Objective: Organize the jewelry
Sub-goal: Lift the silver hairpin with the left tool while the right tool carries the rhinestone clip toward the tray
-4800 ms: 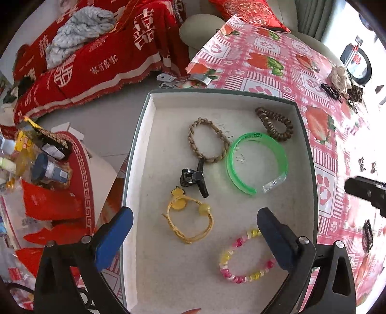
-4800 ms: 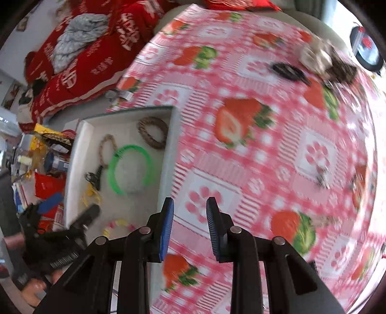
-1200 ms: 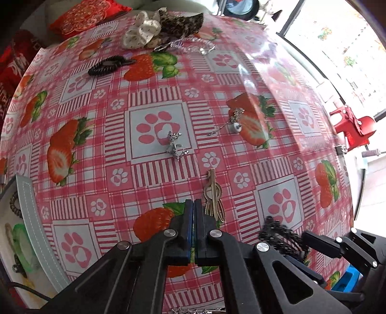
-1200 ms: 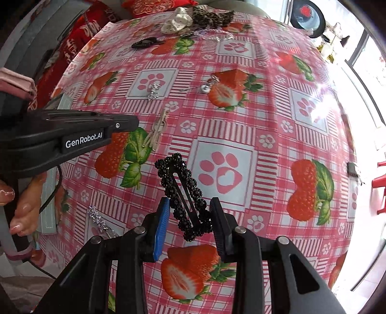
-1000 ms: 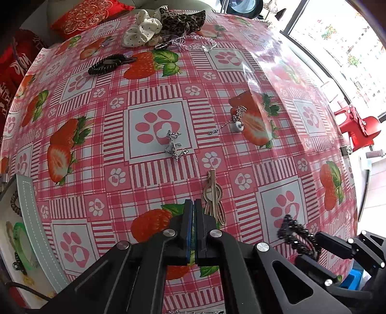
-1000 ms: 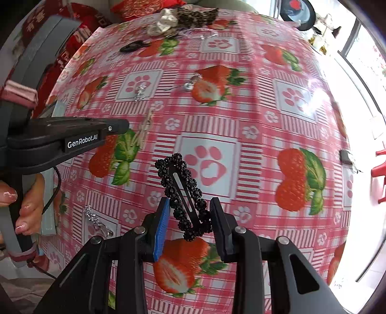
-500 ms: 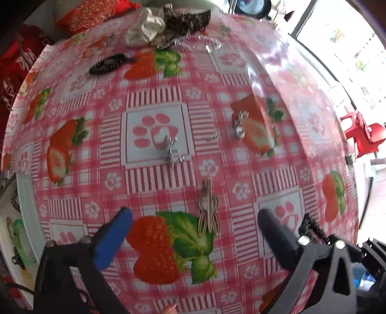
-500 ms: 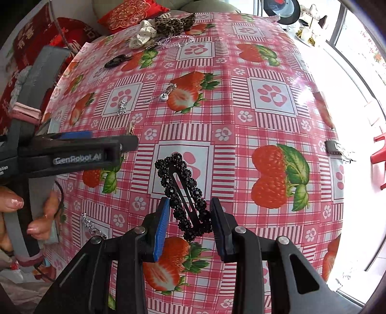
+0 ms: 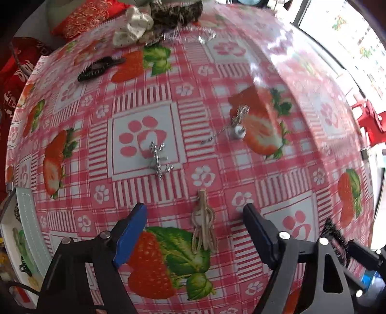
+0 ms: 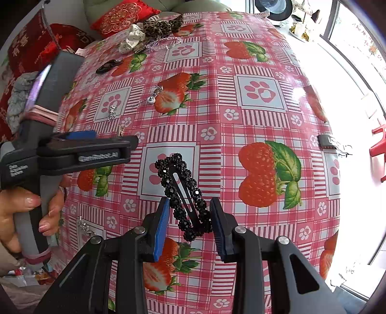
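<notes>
My left gripper (image 9: 194, 210) hangs low over the strawberry tablecloth (image 9: 277, 169), pointing steeply down. A gold hair clip (image 9: 203, 229) lies flat between its blue pads. The jaws are closing, but neither pad touches the clip. My right gripper (image 10: 189, 203) is shut on a black beaded hair clip (image 10: 179, 183), held above the cloth. That black clip (image 9: 334, 231) also shows at the lower right of the left wrist view. A hand (image 10: 26, 207) holds the left gripper's handle.
On the cloth lie a silver brooch (image 9: 158, 158), a pendant on a chain (image 9: 237, 128), a black claw clip (image 9: 96, 68), a white scrunchie (image 9: 132, 32) and a leopard scrunchie (image 9: 176, 12). The white tray (image 9: 26, 217) sits at the left edge. Another silver piece (image 10: 84, 227) lies near the hand.
The left jaws went from shut to wide open, then narrowed a little. The left gripper dropped toward the gold clip. The right gripper kept its hold on the black clip.
</notes>
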Motion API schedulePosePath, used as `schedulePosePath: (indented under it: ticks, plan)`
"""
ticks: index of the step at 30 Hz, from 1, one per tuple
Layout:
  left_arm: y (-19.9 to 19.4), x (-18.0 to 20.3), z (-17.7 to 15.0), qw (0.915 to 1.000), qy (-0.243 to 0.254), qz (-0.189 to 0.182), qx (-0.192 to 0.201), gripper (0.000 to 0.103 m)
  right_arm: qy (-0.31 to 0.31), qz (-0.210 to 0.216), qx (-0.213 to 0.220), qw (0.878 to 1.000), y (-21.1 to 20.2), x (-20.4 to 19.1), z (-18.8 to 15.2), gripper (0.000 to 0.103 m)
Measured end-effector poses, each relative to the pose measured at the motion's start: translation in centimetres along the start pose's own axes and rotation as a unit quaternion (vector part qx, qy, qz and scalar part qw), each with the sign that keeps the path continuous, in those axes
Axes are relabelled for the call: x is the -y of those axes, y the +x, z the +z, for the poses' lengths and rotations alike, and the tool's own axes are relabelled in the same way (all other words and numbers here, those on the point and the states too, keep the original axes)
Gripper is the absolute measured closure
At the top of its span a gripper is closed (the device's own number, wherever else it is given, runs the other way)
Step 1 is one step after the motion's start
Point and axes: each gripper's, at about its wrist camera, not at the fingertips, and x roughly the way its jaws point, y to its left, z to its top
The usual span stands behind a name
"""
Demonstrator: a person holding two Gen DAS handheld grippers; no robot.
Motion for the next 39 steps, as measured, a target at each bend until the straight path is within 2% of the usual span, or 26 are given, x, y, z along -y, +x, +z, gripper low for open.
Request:
schedulePosePath:
  ticks: [1, 4, 6, 9, 18, 25, 29, 35, 39]
  plan:
    - [0.1, 0.3, 0.0, 1.0, 0.001, 0.001, 0.001, 0.024, 0.001, 0.0, -0.001, 1.0, 0.0, 0.0, 0.0, 0.066]
    - [0.5, 0.7, 0.1, 1.0, 0.006, -0.002, 0.008, 0.046, 0.001, 0.0, 0.0, 1.0, 0.0, -0.2, 0.0, 0.066]
    - [0.7, 1.0, 0.2, 0.9998, 0.013, -0.004, 0.011, 0.076, 0.001, 0.0, 0.0, 1.0, 0.1, -0.2, 0.0, 0.066]
    - [1.4, 0.9, 0.3, 0.9997, 0.007, -0.02, 0.009, 0.088, 0.002, -0.001, 0.0, 1.0, 0.0, -0.3, 0.0, 0.066]
    - [0.7, -0.5, 0.0, 0.9989, -0.007, -0.04, 0.023, 0.088, 0.003, -0.001, -0.001, 1.0, 0.1, -0.6, 0.4, 0.066]
    - [-3.2, -2.9, -0.1, 0.9972, -0.029, -0.052, 0.045, 0.088, -0.008, 0.004, 0.005, 1.0, -0.4, -1.8, 1.1, 0.066]
    - [-4.9, -6.1, 0.4, 0.9961, -0.047, -0.053, 0.053, 0.088, -0.018, 0.009, 0.008, 1.0, -0.5, -2.9, 1.4, 0.066]
    - [-6.8, -8.7, -2.2, 0.9939, -0.072, -0.05, 0.068, 0.088, -0.04, 0.019, 0.007, 0.999, -0.5, -5.4, 1.9, 0.066]
    - [-11.6, -12.3, -4.4, 0.9918, -0.092, -0.047, 0.075, 0.088, -0.062, 0.027, 0.006, 0.998, -0.6, -7.6, 2.2, 0.066]
